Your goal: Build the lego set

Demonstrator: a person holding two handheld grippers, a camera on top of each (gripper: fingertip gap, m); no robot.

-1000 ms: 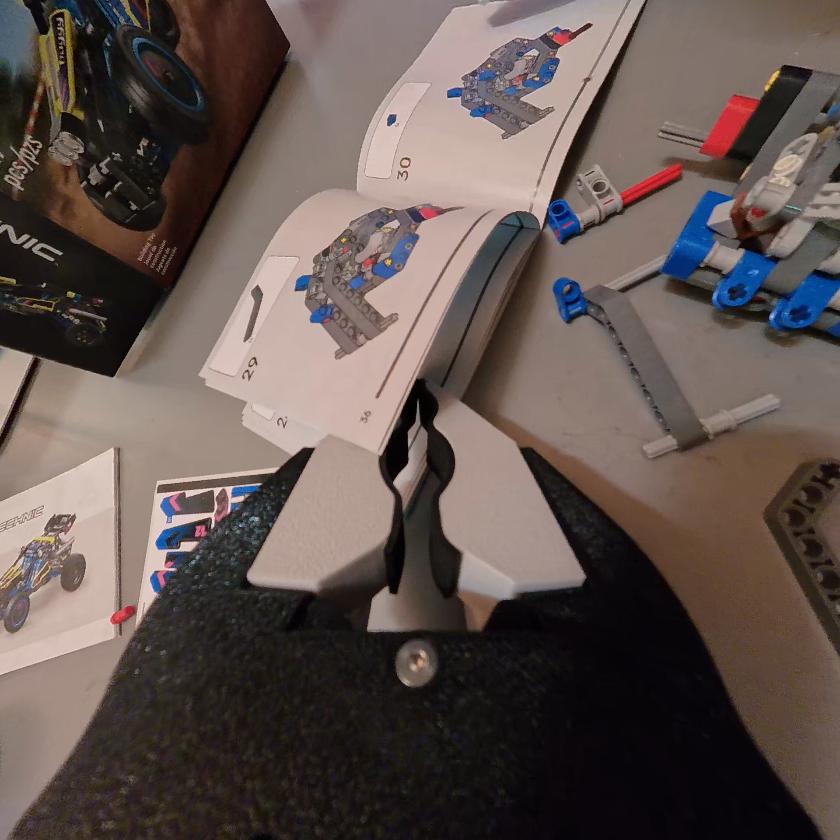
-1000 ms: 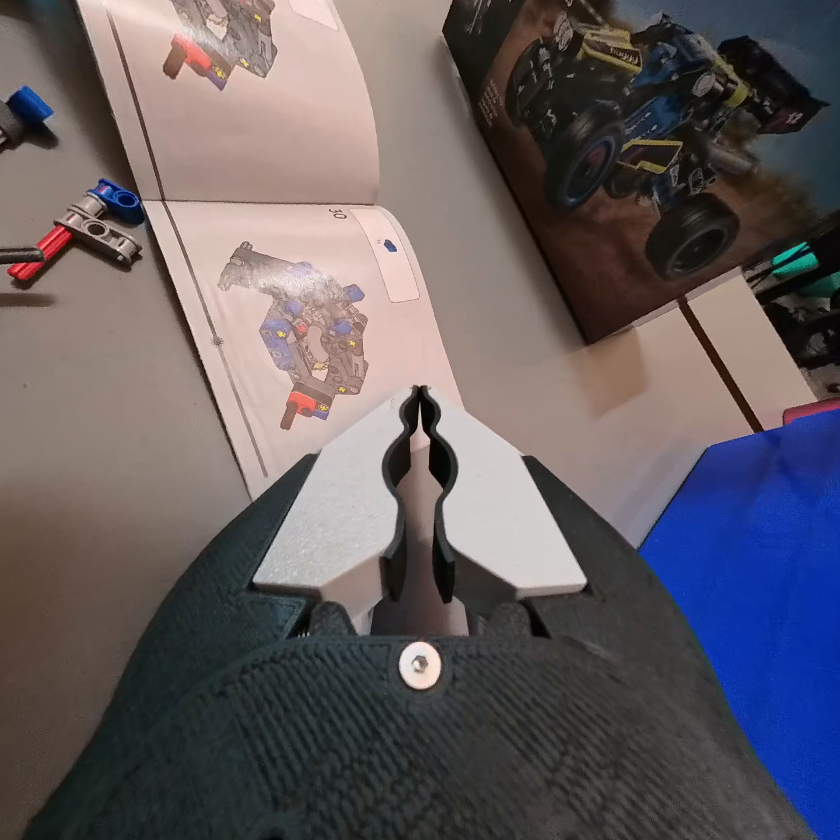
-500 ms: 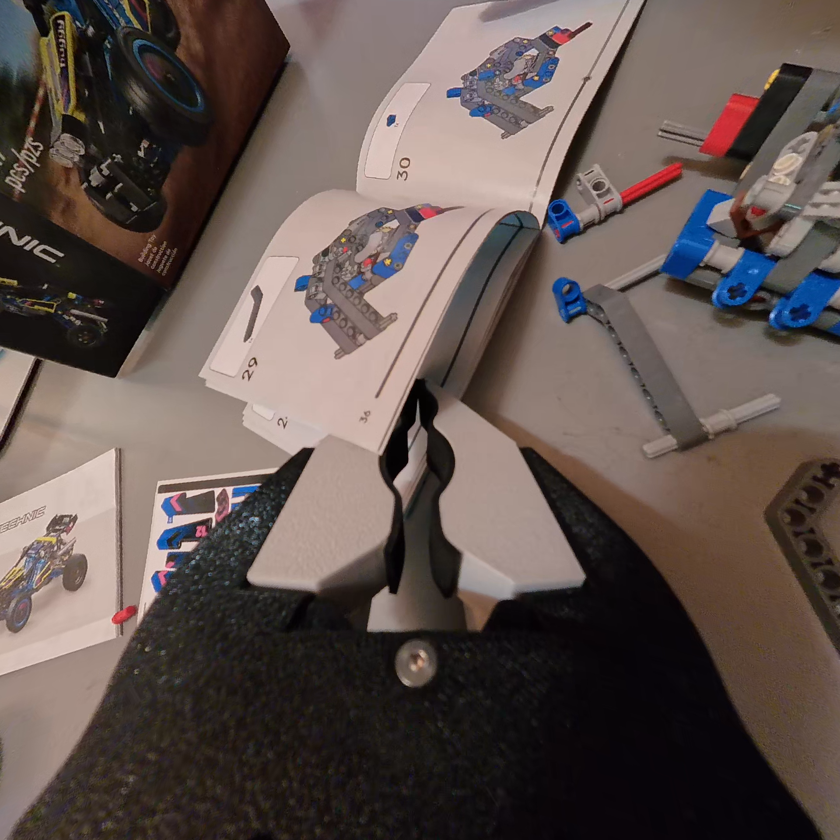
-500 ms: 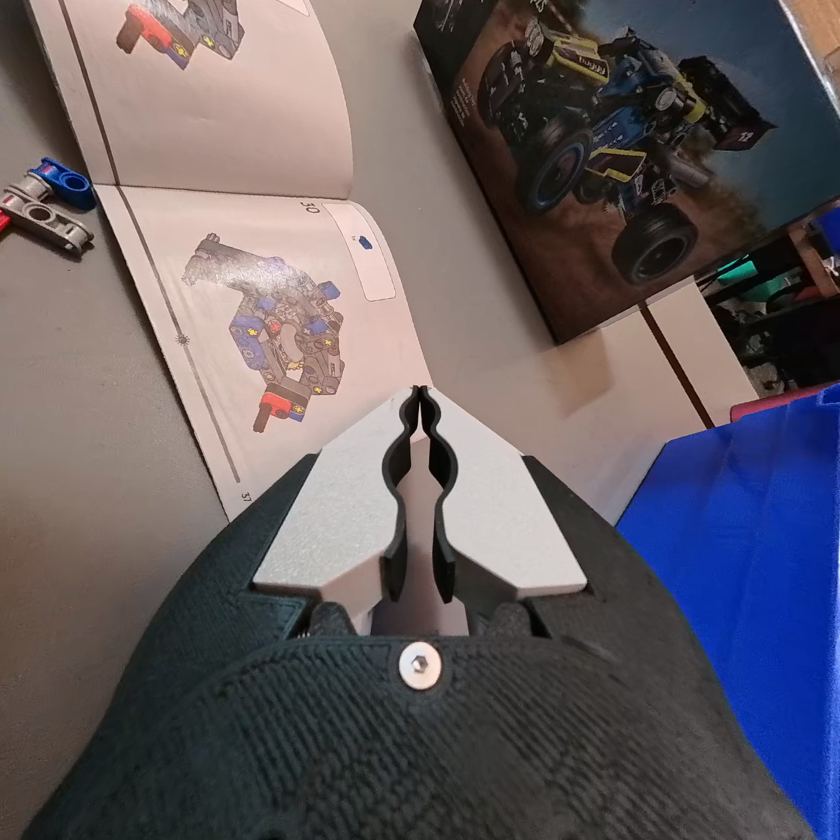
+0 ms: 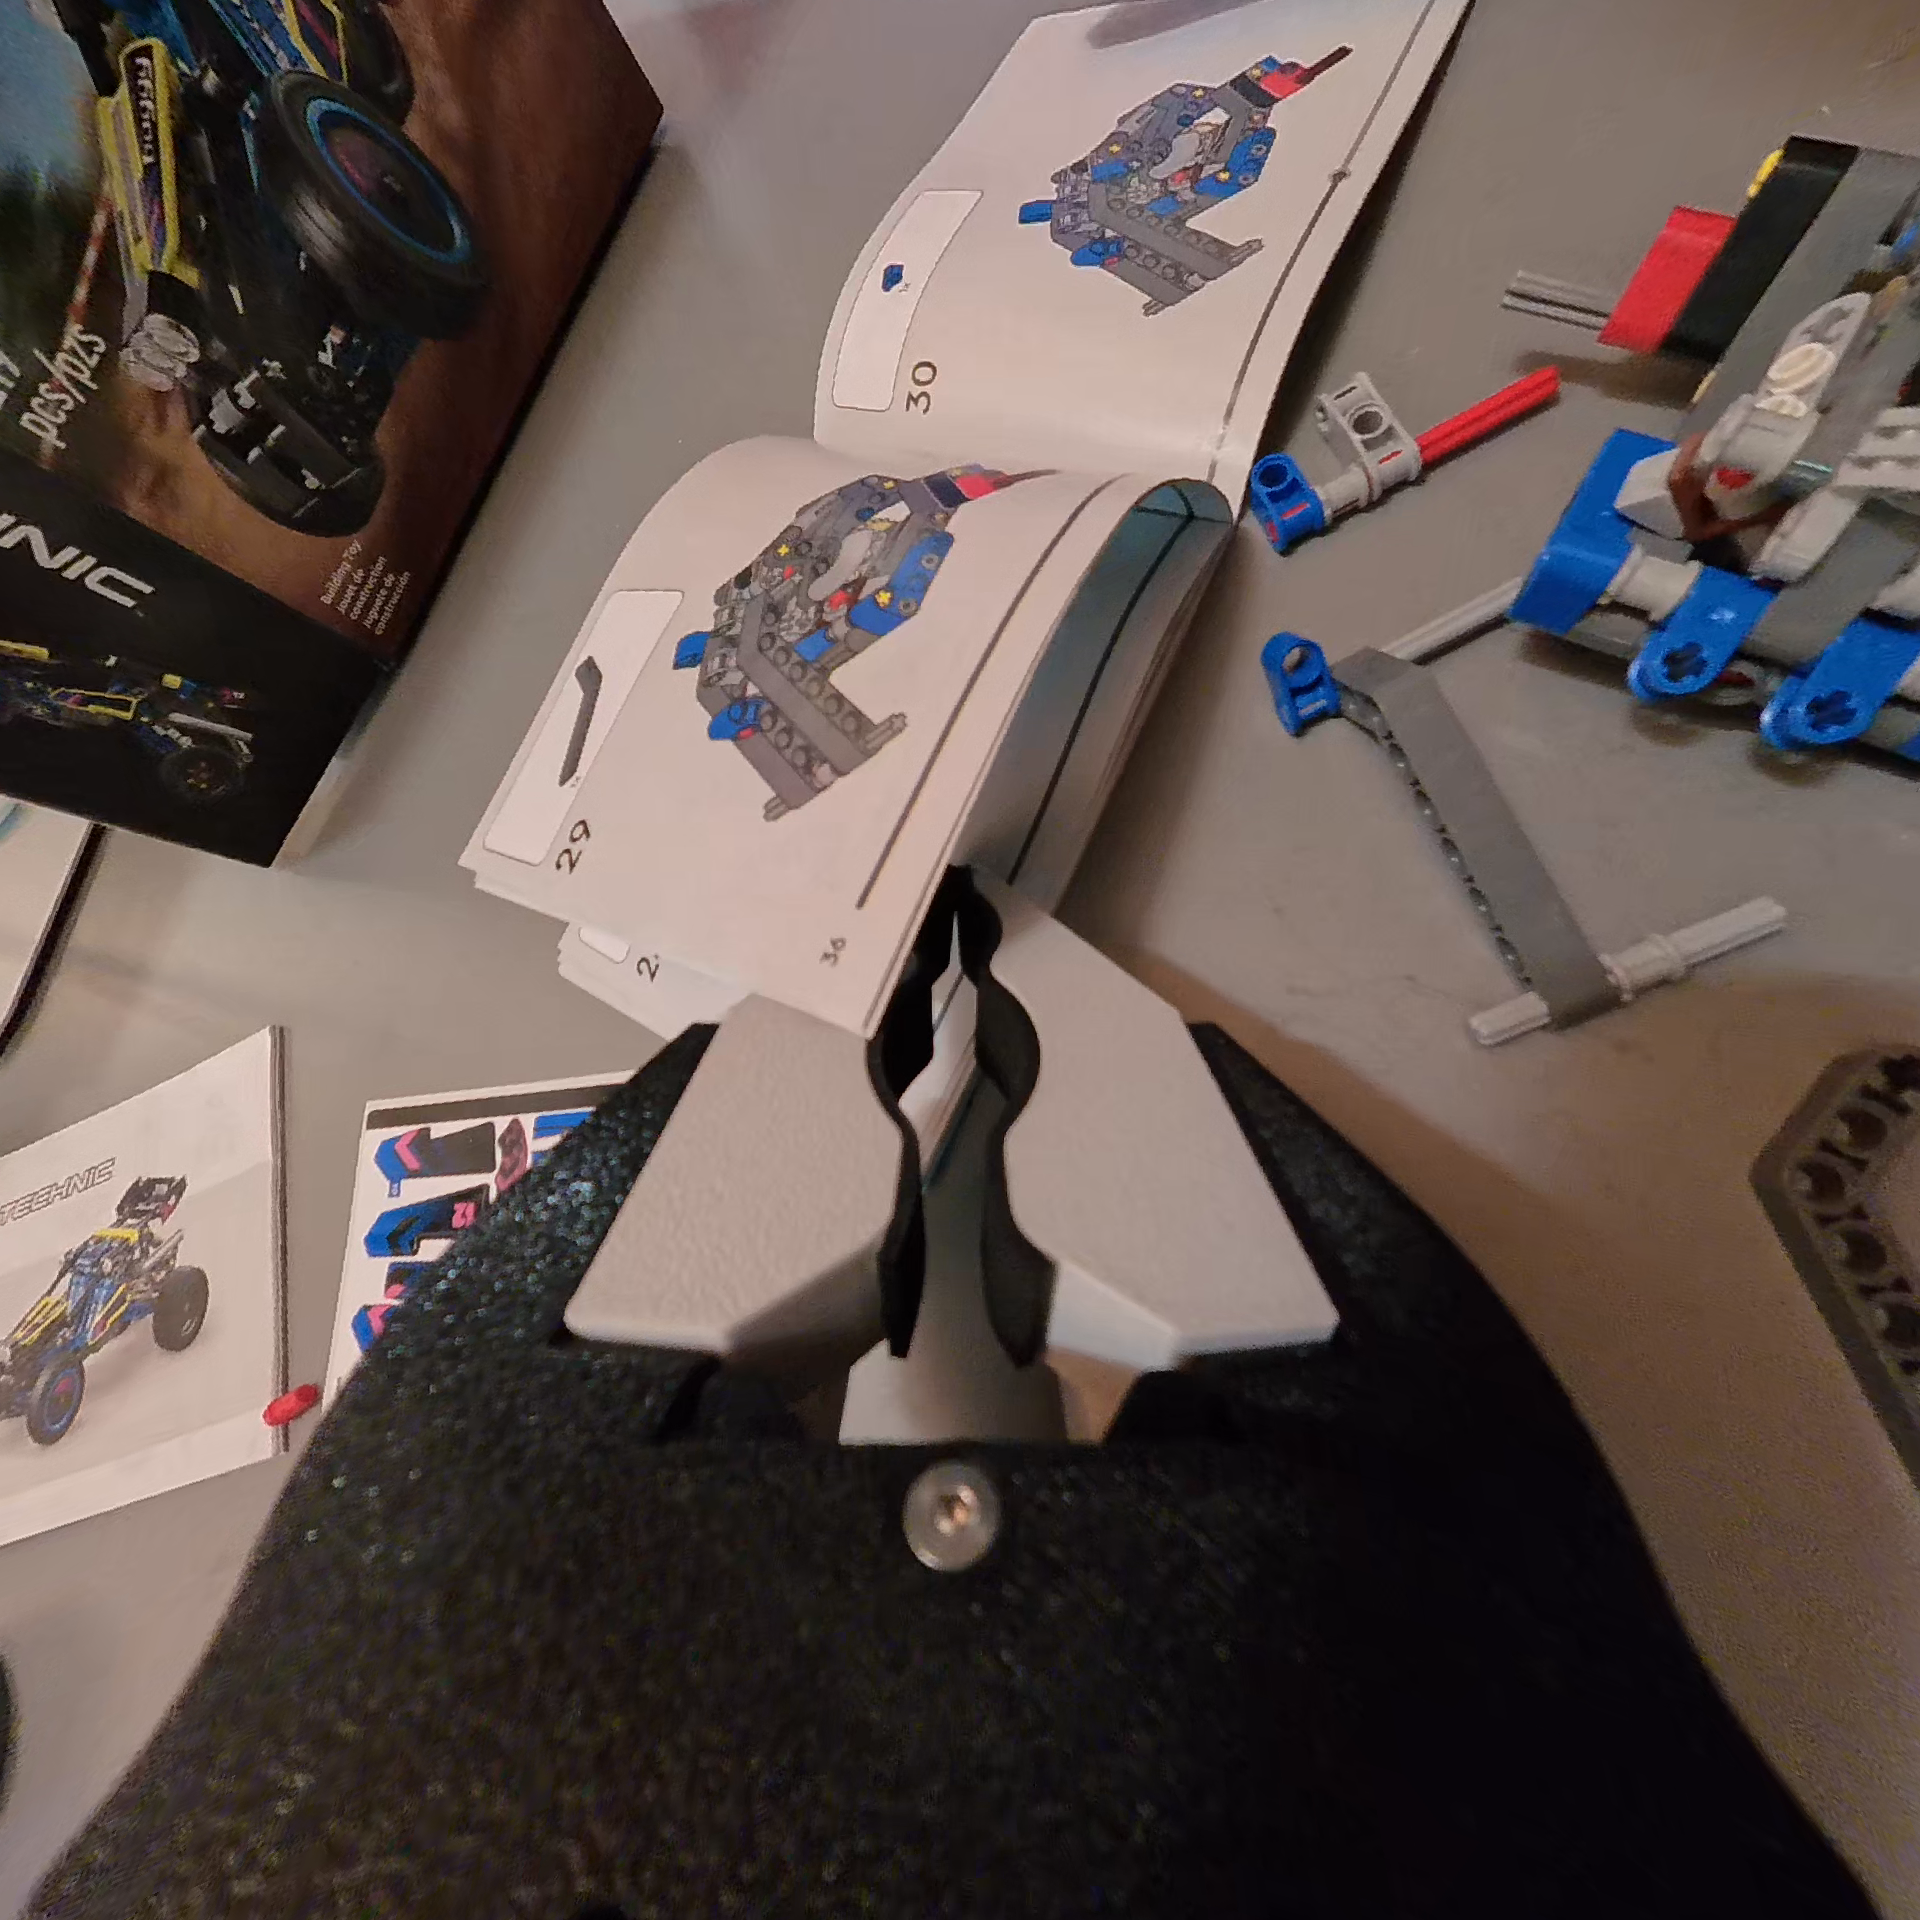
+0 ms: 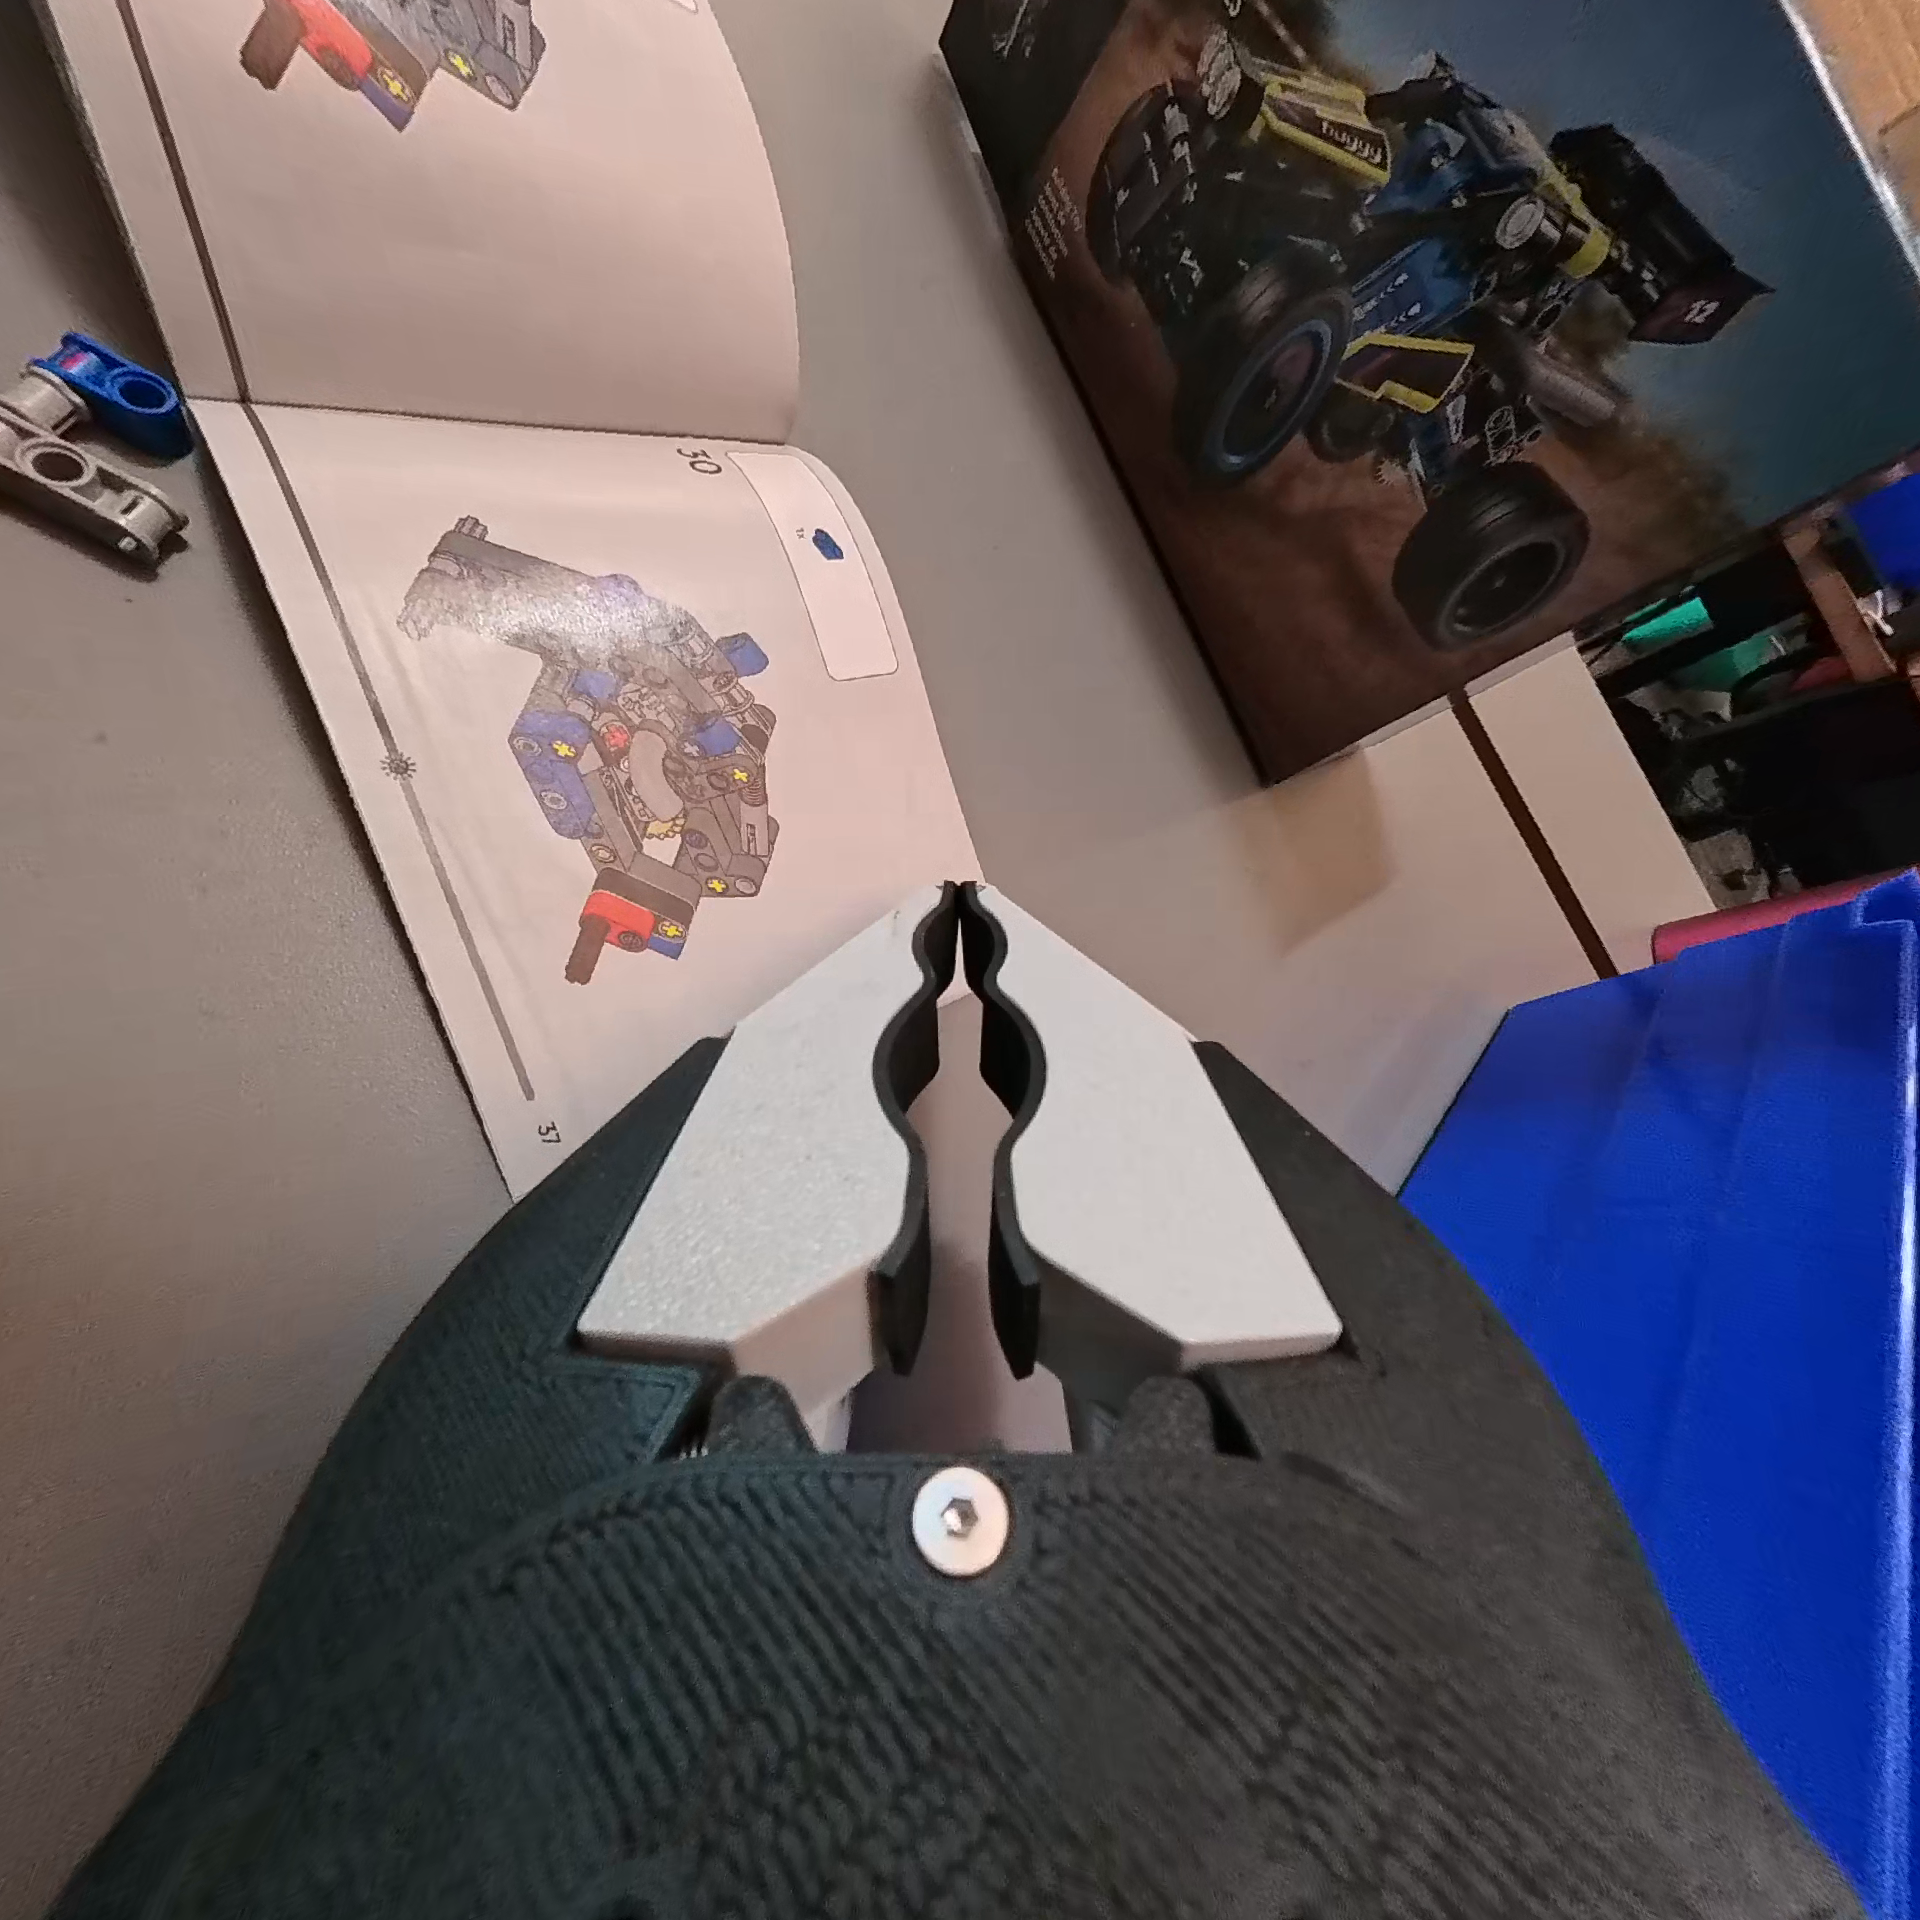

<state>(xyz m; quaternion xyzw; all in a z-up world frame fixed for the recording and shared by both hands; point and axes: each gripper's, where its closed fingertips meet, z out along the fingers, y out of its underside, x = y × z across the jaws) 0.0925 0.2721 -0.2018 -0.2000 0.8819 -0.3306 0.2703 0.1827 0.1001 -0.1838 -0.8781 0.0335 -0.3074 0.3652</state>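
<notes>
Pinching a lifted page of the instruction booklet [image 5: 790,665], the left gripper [image 5: 961,914] seems mid page-turn; the right gripper [image 6: 958,899], pressed together and empty, hovers over the booklet's corner. The half-built model [image 5: 1725,582] lies aside; next, I judge, the page must be laid flat.

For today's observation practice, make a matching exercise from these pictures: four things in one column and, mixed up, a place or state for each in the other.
Things:
1. booklet page
2. small red piece
3. sticker sheet
4. left claw

Places or states:
A. lying beside the leaflet's edge
B. partly hidden behind the left claw's body
C. lifted and curled
D. shut on the lifted page's corner

Pairs: 1-C, 2-A, 3-B, 4-D
</notes>
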